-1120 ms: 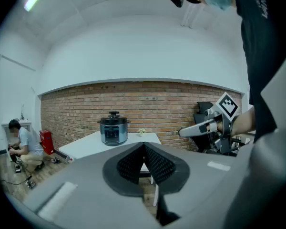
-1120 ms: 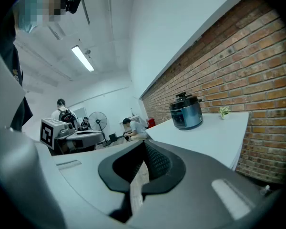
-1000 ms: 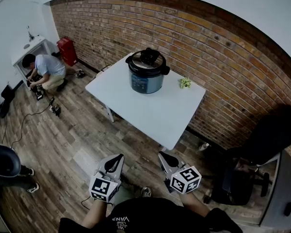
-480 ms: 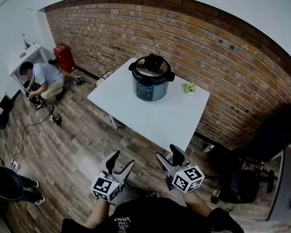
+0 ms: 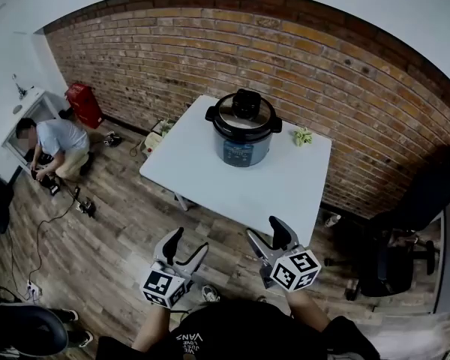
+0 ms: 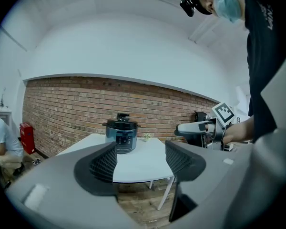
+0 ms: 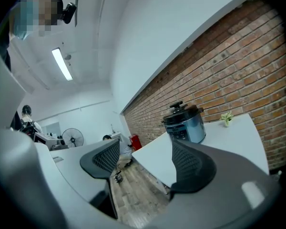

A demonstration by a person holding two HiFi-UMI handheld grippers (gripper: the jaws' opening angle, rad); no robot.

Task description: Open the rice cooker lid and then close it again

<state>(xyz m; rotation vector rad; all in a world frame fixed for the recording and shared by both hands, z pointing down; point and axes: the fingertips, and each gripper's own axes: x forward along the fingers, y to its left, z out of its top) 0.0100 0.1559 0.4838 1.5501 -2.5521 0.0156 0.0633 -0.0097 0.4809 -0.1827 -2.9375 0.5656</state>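
Rice cooker (image 5: 244,130) is sitting upright on the far part of the white table (image 5: 210,182), close to the brick wall (image 5: 345,73), with its lid (image 5: 244,115) lying shut and the black knob (image 5: 247,100) standing at the lid's centre. Both tongs are hanging over the floor just short of the table's near edge, well apart from the cooker and pointing roughly level toward it. The left gripper (image 5: 186,244) is holding its jaws wide apart with nothing between them, having just been opening. The right gripper (image 5: 266,232) is showing the same, its jaws spread and empty after just opening wider. From the tongs the cooker is lying straight ahead across the tabletop, nearly on the line between the two and a little toward the right one, so I am judging the right gripper slightly nearer. Being round, the cooker is offering no long axis. Its two side handles (image 5: 211,114) are sticking out left and right, roughly along the wall, and the control panel (image 5: 238,150) is facing the person, so any reach for the knob is coming from the front. The panel's print is showing too small to read. On the person's dark shirt (image 5: 191,340) white lettering is reading as "VANS", upside down in the head view. The marker cubes (image 5: 163,287) are carrying only black-and-white squares, no words.
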